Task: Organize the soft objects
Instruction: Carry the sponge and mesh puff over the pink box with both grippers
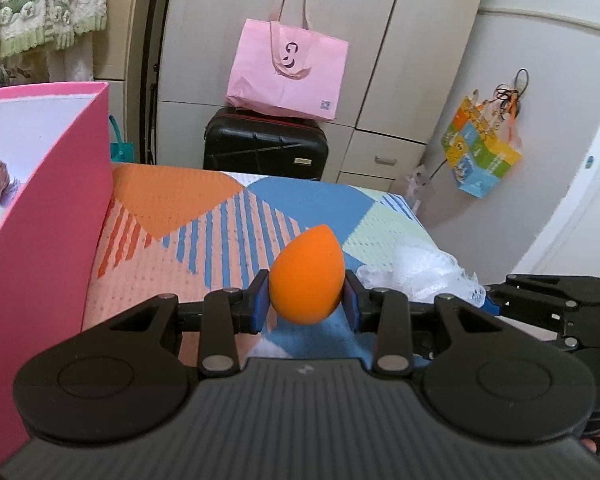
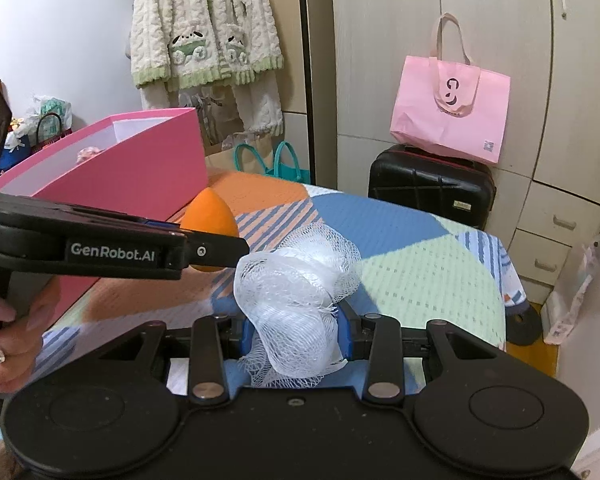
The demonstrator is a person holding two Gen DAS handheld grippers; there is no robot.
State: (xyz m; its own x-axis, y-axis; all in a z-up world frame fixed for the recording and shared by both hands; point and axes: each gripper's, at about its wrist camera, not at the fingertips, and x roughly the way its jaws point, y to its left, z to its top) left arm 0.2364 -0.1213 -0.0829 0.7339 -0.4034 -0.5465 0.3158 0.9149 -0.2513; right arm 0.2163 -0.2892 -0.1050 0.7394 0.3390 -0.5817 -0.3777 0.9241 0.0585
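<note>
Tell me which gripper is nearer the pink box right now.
Left. The left gripper, shut on the orange sponge, sits right beside the pink box. The right gripper, shut on the white mesh pouf, is farther out, on the left gripper's far side.

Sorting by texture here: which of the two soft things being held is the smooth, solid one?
The orange egg-shaped sponge, pinched in the left tool. The right tool holds a white mesh bath puff, open netting rather than smooth foam.

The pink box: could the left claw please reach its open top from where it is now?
Probably yes: the left claw, holding the orange sponge, is beside the pink box with nothing between.
</note>
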